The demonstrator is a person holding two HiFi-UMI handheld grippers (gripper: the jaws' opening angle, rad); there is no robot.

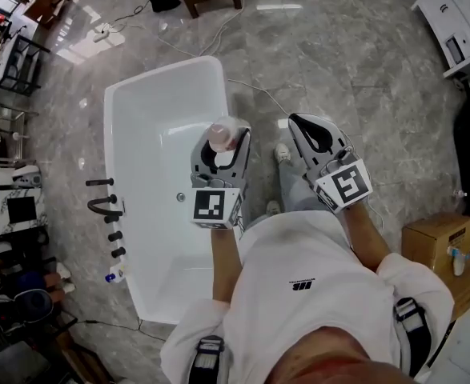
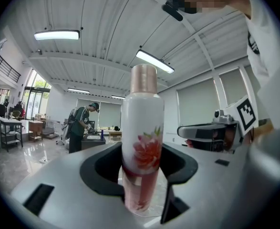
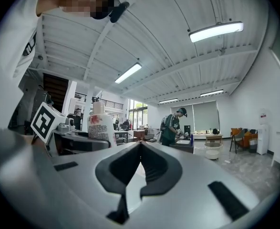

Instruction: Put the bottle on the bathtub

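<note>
A white bottle (image 2: 142, 142) with a pink flower print and a rose-gold cap stands upright between the jaws of my left gripper (image 2: 142, 178), which is shut on its lower body. In the head view the bottle (image 1: 220, 138) and left gripper (image 1: 225, 145) hang over the right rim of the white bathtub (image 1: 166, 74). My right gripper (image 1: 300, 122) is held over the floor to the tub's right, shut and empty; its tips meet in the right gripper view (image 3: 140, 145). Both grippers point upward. The bottle (image 3: 100, 125) also shows at left there.
A black faucet set (image 1: 106, 206) and a small blue-capped bottle (image 1: 113, 277) sit on the tub's left rim. Cables (image 1: 259, 90) run across the marble floor. A cardboard box (image 1: 435, 242) stands at right. A person in green (image 2: 80, 128) works far off.
</note>
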